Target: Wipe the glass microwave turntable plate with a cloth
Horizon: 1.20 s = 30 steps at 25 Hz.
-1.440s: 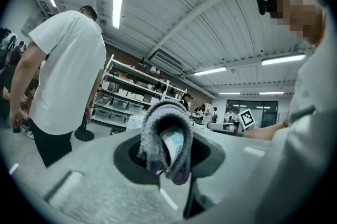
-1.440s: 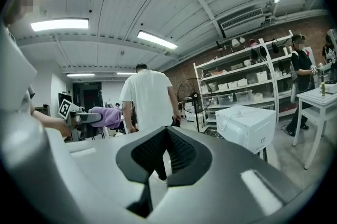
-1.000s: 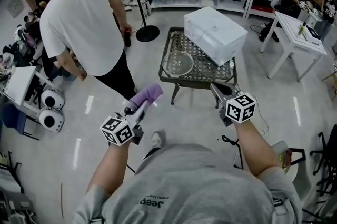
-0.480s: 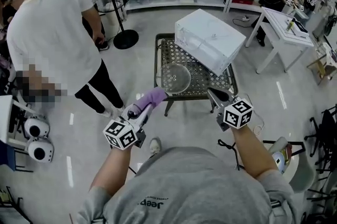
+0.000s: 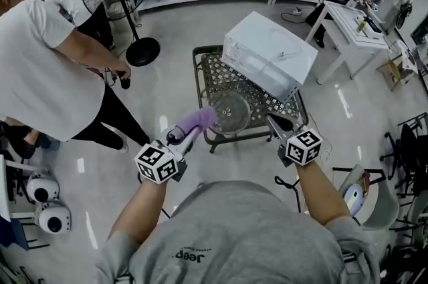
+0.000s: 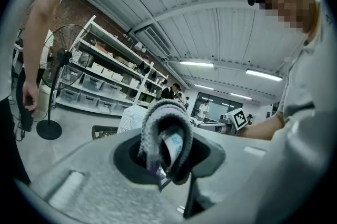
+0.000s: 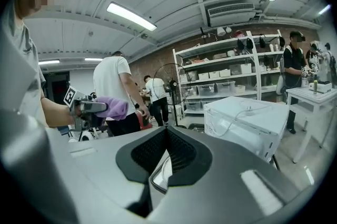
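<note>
Head view: the glass turntable plate [image 5: 229, 111] lies flat on the mesh table [image 5: 198, 72], just in front of the white microwave [image 5: 267, 55]. Short of the microwave, my left gripper [image 5: 182, 134] pinches the purple cloth [image 5: 198, 119], and my right gripper [image 5: 275, 122] has its fingers pressed together on nothing. Hazard, as I judge it: nothing steadies the plate, so a hard wipe could slide it off the table edge farthest from the microwave.

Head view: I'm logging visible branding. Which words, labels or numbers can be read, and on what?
"Jeep", upside down, on the person's grey sweatshirt; the small print beside it is too small to read.
White box-shaped microwave: no readable print.
</note>
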Tool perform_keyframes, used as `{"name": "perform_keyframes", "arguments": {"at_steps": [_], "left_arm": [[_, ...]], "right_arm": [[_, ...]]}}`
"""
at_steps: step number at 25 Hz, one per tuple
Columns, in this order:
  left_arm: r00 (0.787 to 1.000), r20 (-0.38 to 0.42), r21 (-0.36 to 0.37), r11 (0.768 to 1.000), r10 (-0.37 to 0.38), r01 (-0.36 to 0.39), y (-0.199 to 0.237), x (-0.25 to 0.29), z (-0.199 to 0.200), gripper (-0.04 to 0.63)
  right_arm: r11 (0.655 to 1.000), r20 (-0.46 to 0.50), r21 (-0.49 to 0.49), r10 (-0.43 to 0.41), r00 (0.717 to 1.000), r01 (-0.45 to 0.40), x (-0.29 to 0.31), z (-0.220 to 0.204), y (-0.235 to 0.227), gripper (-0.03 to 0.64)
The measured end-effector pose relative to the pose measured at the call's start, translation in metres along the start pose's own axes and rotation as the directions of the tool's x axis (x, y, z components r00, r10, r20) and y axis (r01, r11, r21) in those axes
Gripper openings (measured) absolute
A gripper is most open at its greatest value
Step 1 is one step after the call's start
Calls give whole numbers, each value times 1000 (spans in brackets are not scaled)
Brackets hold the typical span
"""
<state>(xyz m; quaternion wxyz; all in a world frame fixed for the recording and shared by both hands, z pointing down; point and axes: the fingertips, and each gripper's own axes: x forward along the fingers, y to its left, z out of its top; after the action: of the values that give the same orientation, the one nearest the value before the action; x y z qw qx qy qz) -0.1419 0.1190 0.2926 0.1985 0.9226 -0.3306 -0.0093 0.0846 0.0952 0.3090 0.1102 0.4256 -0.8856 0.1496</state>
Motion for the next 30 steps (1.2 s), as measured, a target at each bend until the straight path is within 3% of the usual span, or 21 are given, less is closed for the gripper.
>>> {"name": "perform_keyframes", "arguments": {"at_steps": [8,14,19,22,26,30], "left_arm": [[1000,-22,-19,1000,15,-16,38,51,2,98],[990,-54,-20,991,130,-131,39,125,-12,98],[961,-74,-87,958,267,-273,38,154,-27,98],[947,-96,-95,944,306,-315,46,165,-32,98],[947,-126,-96,947,295,-307,74,163,-44,98],[964,-159,-108,967,212,-231,103,162,-69,98]], "right_arm": [[1000,-48,15,-19,999,20,27,-15,-63,8],[995,-63,-30,98,993,-100,45,-29,-136,8],[963,-123,-71,251,960,-261,67,-48,-155,8],[951,-157,-76,284,946,-299,83,-59,-167,8],[955,-204,-64,271,941,-289,118,-85,-162,8],[965,-292,-66,224,930,-253,145,-130,-151,8]]}}
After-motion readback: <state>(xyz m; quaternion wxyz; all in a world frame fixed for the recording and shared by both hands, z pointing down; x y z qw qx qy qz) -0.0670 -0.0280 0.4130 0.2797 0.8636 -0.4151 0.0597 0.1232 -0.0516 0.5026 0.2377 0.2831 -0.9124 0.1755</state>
